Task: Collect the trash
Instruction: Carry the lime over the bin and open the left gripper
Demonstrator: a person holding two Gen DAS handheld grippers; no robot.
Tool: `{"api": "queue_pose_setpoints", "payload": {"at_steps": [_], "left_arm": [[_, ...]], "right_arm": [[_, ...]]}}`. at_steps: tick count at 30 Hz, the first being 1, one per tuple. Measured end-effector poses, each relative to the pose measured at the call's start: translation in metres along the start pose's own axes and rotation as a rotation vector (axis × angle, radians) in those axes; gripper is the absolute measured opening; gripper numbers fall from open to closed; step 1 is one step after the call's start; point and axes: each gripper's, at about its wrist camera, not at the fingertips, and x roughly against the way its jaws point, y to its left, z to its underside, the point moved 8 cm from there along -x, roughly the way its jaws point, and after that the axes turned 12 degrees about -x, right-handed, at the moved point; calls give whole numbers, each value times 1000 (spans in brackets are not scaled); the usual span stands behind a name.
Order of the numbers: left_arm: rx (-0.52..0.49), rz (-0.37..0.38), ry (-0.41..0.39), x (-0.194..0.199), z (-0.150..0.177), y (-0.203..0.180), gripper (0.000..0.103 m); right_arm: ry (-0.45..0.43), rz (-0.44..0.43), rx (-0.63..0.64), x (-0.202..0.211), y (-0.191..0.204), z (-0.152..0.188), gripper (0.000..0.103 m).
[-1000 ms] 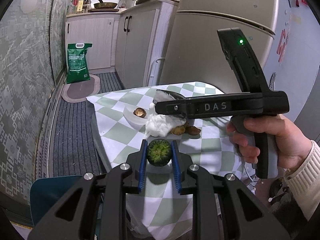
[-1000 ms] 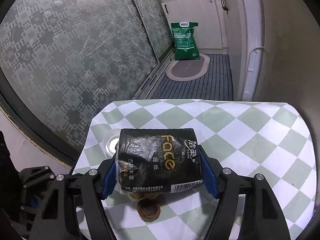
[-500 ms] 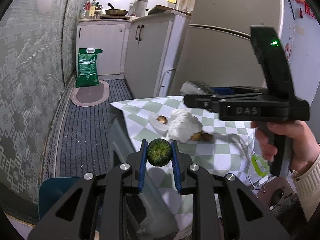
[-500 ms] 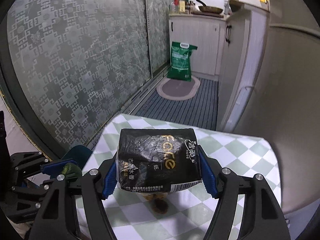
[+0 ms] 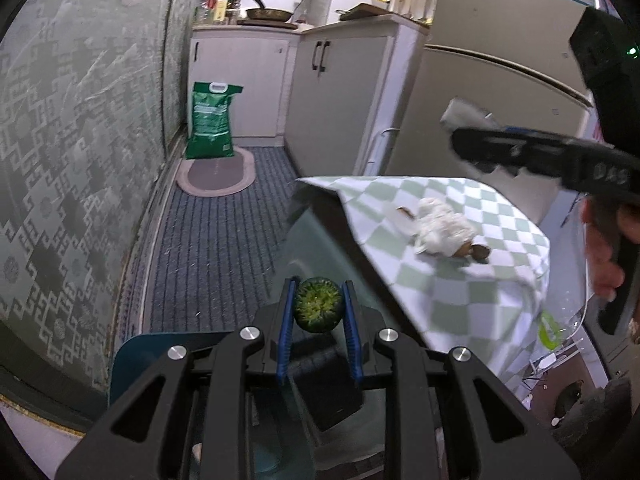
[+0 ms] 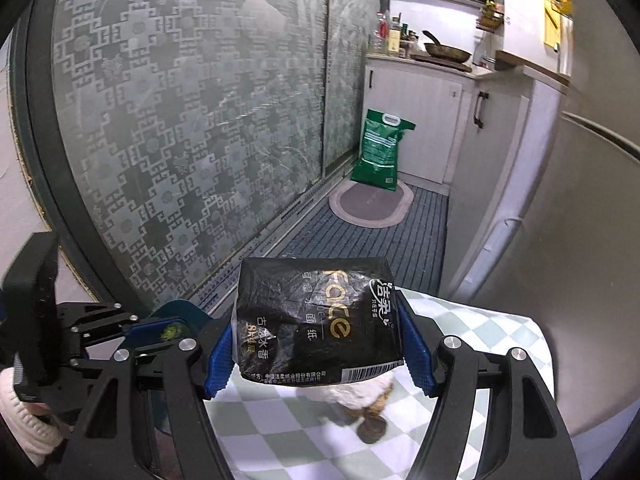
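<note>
My left gripper (image 5: 318, 312) is shut on a small round green fruit piece (image 5: 318, 311), held off the table's left edge above a dark bin with a blue rim (image 5: 132, 360). My right gripper (image 6: 318, 350) is shut on a black tissue pack (image 6: 316, 328) with gold lettering, held above the checked table (image 6: 480, 332). The right gripper also shows in the left wrist view (image 5: 460, 136), high over the table. A crumpled white tissue (image 5: 440, 230) and brown peel scraps (image 5: 478, 252) lie on the tablecloth. The left gripper shows in the right wrist view (image 6: 168, 330).
A fridge (image 5: 480, 120) stands behind the table. White cabinets (image 5: 340, 92) line the back. A green bag (image 5: 210, 124) and an oval mat (image 5: 216, 174) sit on the striped floor. A patterned glass door (image 5: 80, 160) runs along the left.
Both grippers have lifted and drawn back left off the table, each keeping its load. The left gripper now hangs past the table edge over the bin.
</note>
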Motion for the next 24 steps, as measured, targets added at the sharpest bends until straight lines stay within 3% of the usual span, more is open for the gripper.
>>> {"api": "queue_pose_setpoints", "payload": {"at_steps": [12, 24], "left_arm": [[47, -67, 127, -12, 56, 49, 25], [63, -56, 338, -44, 135, 69, 25]], "right_arm": [[26, -119, 2, -5, 53, 4, 71], [117, -190, 12, -37, 102, 24, 71]]}}
